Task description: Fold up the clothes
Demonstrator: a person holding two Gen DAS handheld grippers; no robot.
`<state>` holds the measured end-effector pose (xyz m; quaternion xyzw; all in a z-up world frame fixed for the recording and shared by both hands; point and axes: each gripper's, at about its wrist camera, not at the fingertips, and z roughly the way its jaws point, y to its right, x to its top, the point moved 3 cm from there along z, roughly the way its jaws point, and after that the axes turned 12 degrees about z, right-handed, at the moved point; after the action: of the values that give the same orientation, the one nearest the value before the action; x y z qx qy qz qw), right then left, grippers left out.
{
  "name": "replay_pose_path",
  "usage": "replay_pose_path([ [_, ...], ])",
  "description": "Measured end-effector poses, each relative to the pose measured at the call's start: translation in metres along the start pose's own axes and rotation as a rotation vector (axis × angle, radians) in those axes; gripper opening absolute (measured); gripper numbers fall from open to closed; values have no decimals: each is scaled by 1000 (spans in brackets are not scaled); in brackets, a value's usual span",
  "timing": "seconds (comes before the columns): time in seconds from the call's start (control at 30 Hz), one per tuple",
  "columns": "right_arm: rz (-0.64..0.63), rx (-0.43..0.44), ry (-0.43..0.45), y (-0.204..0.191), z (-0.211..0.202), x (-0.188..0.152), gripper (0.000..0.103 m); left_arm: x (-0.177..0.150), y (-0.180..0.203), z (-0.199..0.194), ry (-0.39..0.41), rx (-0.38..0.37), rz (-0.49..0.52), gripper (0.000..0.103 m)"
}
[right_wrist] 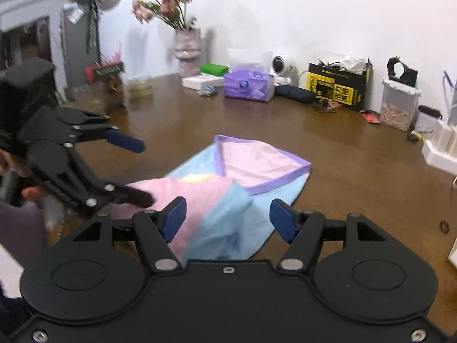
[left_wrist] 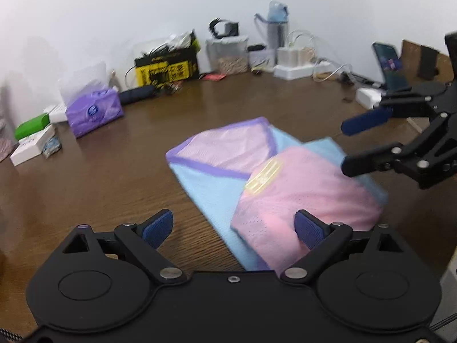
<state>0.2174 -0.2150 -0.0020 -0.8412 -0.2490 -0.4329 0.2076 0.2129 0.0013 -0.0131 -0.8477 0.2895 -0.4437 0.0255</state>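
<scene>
Half-folded garment (left_wrist: 257, 171) lies mid-frame on the brown surface (left_wrist: 114, 171), nothing gripped.

A pink flap is already turned over the light-blue body, a purple-trimmed panel behind it. My left gripper (left_wrist: 232, 230) stands wide apart over the near pink edge; my right gripper (right_wrist: 227, 220) is also apart, empty, though blur hides exact contact. For the next fold I'd pinch both near corners evenly, lift low and lay flat.

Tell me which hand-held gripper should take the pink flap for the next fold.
Left, probably. The left hand-held gripper stands open right at the near edge of the pink flap, one pad already over it. The right hand-held gripper, also open, faces mostly the blue part of the garment.
</scene>
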Motion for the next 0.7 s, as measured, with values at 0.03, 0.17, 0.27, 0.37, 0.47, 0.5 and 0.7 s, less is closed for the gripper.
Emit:
replay_pose_path([
  [0.03,1,-6,-15,1,4,-1,71,-2,-1,1,3,1,-3,93],
  [0.17,71,8,-54,11,14,-9,73,-4,-5,-6,40,-26,-11,92],
  [0.27,71,-3,-52,12,5,-3,73,7,-18,-22,90,-50,-31,92],
  [0.37,89,23,0,19,-13,16,76,25,-44,-31,157,-3,-99,96],
  [0.47,126,26,53,41,-15,46,78,38,-87,-11,168,118,-214,101],
  [0.5,145,31,49,53,-7,56,78,38,-96,4,139,116,-247,100],
  [0.7,282,36,-61,111,68,83,70,44,-125,72,2,59,-328,94],
])
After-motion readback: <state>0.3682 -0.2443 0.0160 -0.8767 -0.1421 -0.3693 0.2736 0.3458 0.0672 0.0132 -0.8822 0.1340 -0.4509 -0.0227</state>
